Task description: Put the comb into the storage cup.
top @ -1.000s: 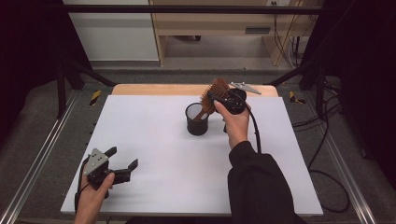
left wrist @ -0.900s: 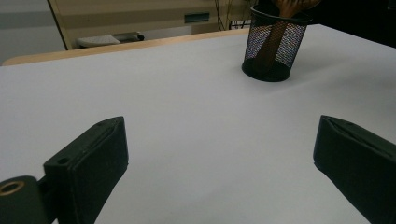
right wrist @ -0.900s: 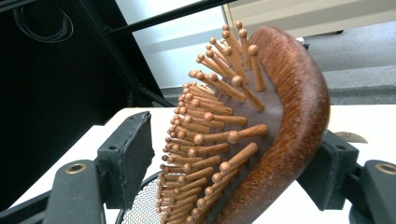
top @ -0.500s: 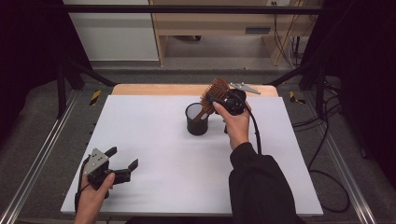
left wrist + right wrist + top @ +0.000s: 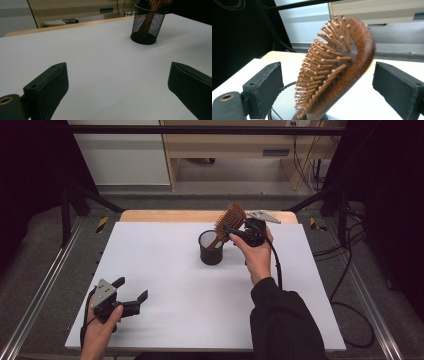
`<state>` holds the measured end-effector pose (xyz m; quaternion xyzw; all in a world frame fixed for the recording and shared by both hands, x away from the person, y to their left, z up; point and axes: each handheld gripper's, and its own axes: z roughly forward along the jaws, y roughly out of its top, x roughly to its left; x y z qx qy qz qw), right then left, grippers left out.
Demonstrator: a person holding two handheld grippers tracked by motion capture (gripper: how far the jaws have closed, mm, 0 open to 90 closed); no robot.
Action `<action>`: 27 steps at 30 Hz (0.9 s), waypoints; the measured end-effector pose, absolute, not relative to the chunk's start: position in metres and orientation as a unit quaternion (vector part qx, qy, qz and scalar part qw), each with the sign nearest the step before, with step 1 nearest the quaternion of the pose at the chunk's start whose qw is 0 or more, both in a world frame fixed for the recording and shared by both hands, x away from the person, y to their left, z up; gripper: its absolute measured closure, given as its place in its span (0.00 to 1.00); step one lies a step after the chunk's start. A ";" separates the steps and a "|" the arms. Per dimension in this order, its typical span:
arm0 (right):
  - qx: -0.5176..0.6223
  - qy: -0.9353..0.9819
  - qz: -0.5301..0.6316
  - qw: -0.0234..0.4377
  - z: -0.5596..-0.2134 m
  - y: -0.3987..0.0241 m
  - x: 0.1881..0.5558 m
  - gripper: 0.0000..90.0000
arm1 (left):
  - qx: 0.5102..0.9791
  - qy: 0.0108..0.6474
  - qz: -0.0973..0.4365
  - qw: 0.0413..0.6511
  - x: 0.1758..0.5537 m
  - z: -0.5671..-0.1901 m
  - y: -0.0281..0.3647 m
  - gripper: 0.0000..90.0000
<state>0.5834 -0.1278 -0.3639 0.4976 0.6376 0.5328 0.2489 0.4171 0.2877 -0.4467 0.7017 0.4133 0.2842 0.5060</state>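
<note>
- Table (image 5: 165, 270): white top with a strip of bare wood along the far edge; metal rails run down both sides in the high view.
- Mesh cup (image 5: 210, 248): black wire-mesh pen cup, round, standing upright on the far middle of the table. From the left gripper view it (image 5: 148, 23) sits well beyond the jaws, toward the upper right.
- Hairbrush (image 5: 229, 221): brown wooden paddle brush with ball-tipped pins. Its handle stands in the mesh cup and the head leans out above the rim, tilted toward the far right. In the right gripper view the head (image 5: 337, 65) rises between the two jaws with the pins facing left; the cup's rim shows below it.
- Right gripper (image 5: 239, 233): held in the person's right hand (image 5: 256, 257) just beside the cup, on its right, level with the brush head. Jaws spread wide, one on either side of the head, with a clear gap on both sides; nothing is gripped. A grey three-cornered plate sits on top and a black cable trails back along the dark sleeve.
- Left gripper (image 5: 131, 292): held in the left hand (image 5: 102, 327) near the table's near left corner, well apart from the cup. Jaws spread wide and bare, low over the white top in the left gripper view (image 5: 117, 85).
</note>
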 end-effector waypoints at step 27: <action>0.457 0.651 0.548 0.256 -0.348 -0.158 0.542 0.09 | 0.688 0.424 0.303 0.505 0.414 -0.445 0.291 0.04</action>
